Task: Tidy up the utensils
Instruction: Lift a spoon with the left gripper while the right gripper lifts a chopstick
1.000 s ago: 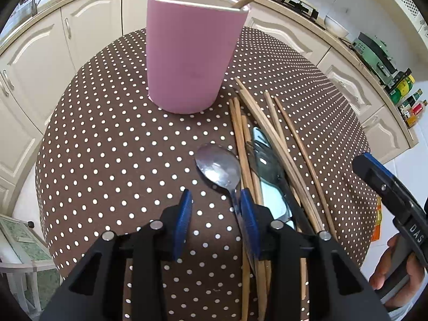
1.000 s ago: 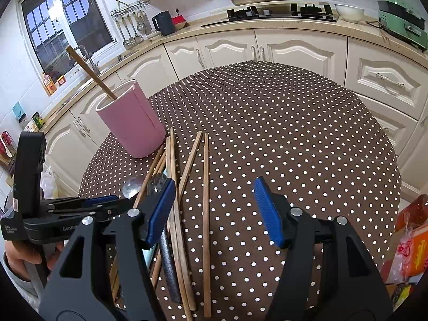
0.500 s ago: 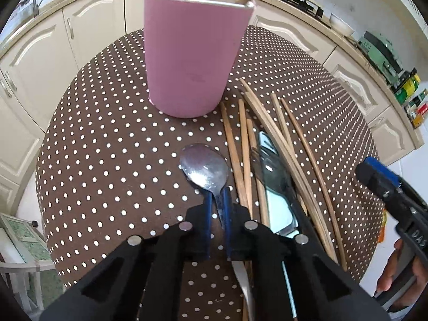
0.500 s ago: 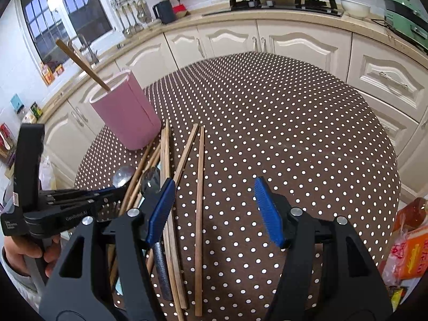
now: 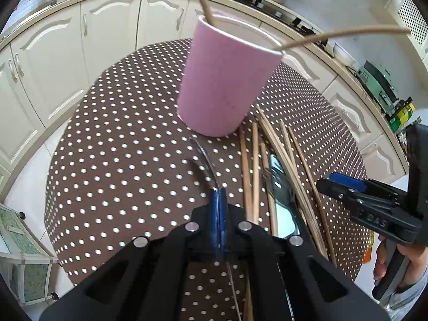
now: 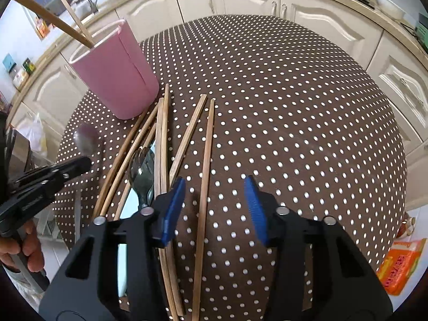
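A metal spoon [image 5: 204, 160] is pinched by its handle between the pressed-together jaws of the left gripper [image 5: 218, 198], its bowl seen edge-on and pointed toward the pink cup [image 5: 224, 80] on the dotted round table [image 6: 294, 107]. The right gripper [image 6: 214, 203], its jaws spread though just narrowed, is held over loose chopsticks [image 6: 206, 165]; one lies between the pads, untouched. A fork [image 6: 141, 171] lies just left. Bare cloth is seen to the right, up to the table's edge.
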The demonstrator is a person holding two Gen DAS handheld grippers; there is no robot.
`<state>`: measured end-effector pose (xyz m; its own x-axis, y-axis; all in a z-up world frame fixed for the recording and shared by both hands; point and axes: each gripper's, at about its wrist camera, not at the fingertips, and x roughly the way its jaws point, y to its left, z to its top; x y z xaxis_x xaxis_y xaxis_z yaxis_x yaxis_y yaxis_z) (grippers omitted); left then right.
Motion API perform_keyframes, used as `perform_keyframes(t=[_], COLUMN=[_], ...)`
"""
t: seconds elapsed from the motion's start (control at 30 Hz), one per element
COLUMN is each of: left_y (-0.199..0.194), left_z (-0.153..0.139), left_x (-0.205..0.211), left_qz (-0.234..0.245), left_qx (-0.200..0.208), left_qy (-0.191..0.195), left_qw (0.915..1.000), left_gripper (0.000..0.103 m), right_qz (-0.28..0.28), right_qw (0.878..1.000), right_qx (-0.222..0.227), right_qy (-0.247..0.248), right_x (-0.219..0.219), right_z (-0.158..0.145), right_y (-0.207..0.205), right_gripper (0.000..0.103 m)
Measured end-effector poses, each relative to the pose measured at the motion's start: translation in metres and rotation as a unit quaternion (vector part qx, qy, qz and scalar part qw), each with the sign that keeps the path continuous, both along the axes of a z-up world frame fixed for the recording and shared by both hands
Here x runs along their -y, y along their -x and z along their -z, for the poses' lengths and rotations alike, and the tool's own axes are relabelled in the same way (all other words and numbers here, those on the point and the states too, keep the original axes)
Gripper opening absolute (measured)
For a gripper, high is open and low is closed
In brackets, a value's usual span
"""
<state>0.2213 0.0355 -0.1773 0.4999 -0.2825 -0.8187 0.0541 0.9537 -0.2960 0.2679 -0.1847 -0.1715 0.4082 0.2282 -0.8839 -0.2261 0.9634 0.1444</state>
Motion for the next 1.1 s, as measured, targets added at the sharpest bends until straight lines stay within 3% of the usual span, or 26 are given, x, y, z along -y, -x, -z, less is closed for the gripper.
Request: perform_keyframes(t=[0.1,0.13,0.17,0.43,0.77,0.97,1.1], left_y=[0.000,0.000,0.003,0.015,0.038,0.044,0.047], left_z=[0.000,0.000,-0.001,-0.013,-0.056,-0.083,-0.106], left_x=[-0.010,-0.014,-0.019,-0.043,-0.043,-0.032,-0.026], left_qz=[-0.007,-0.011,-0.013,-0.021,-0.011,-0.001,0.004], left_qx=[-0.002,-0.002,0.000,0.042,0.142,0.202,0.251], left_qy=[0.008,0.012,0.012,0.024,0.025,0.017,0.016], left_qw=[0.9999,0.9999,0.9998,0.9986,0.9894,0.9792,0.9679], left_gripper=[0.002,0.002,0.002,0.002,0.002,0.002,0.002], right_qz=[-0.013,-0.018,-0.021,-0.003,0.025,0.043,0.049], right_qw=[1.000,0.999,0.999,1.000,0.988,0.965,0.949], right_qx=[-0.021,-0.022,-0.024,0.009,0.129,0.221,0.270], right_qy=[0.014,0.017,0.019,0.000,-0.087,-0.131,-0.157], right_x=[-0.010,-0.014,-0.016,-0.010,0.017,0.027,0.023], right_z=[0.006,0.008,0.010,0.006,-0.050,-0.088,-0.101], right_y=[-0.012,-0.015,-0.017,-0.016,0.003,0.017,0.026], right_gripper=[0.030,0.017,0.011,0.006,0.006,0.006,0.006])
